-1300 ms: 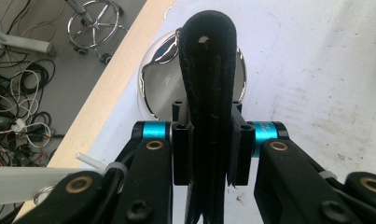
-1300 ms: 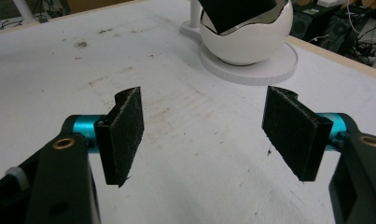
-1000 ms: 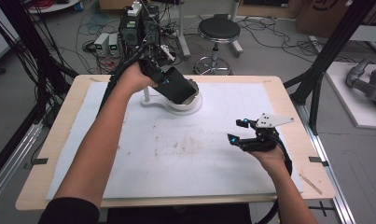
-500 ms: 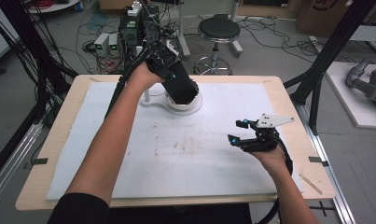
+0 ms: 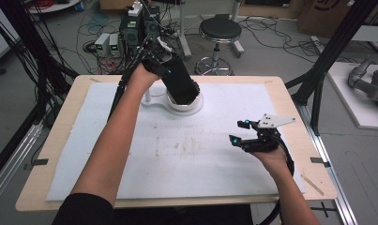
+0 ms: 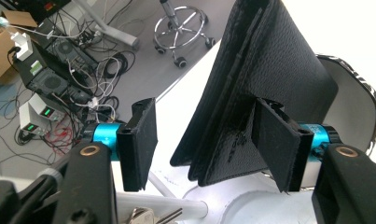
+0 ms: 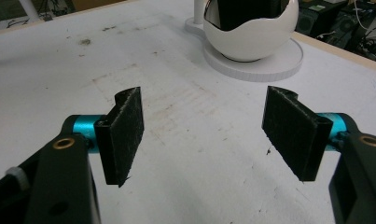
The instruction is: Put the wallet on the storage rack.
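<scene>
Left gripper view: keys (image 6: 146, 215) beneath wallet (image 6: 260, 88).

The left hand-held gripper (image 6: 209, 147), jaws wide apart, has a black leather wallet (image 6: 260, 88) against its right pad.

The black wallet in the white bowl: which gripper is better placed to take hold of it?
Left. The left gripper is open around the black wallet, one pad touching it, over the white bowl. The right gripper is open, far away above the table.
</scene>
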A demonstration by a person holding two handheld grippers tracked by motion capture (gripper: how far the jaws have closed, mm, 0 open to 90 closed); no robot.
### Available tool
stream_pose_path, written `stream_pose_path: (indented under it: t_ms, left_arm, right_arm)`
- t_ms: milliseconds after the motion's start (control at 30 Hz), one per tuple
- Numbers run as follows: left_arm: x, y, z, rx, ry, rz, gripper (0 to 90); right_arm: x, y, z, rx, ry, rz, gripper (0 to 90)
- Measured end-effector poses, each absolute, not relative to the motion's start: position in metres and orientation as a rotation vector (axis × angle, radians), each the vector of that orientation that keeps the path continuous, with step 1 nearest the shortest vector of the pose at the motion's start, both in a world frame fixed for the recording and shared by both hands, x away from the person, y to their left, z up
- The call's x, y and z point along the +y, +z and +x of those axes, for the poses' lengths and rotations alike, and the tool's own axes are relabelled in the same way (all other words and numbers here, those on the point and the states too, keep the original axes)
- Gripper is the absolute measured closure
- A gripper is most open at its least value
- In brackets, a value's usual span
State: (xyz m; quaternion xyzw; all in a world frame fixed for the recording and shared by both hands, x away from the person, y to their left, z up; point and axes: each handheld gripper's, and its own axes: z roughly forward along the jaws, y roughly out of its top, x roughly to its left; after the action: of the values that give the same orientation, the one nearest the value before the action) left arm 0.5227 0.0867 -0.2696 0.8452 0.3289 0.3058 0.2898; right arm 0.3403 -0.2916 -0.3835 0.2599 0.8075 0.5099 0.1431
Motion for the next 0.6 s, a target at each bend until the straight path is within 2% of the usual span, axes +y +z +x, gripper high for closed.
stream_pose_path:
  t_ms: [267, 600]
  left_arm:
    - [0.094, -0.260, 0.518, 0.868, 0.777, 2.172, 33.0]
    - [0.100, -0.246, 0.496, 0.791, 0.708, 2.111, 29.2]
  right_arm:
    - [-0.291, -0.385, 0.342, 2.333, 1.462, 0.756, 29.6]
    - [-0.292, -0.385, 0.341, 2.326, 1.465, 0.764, 28.4]
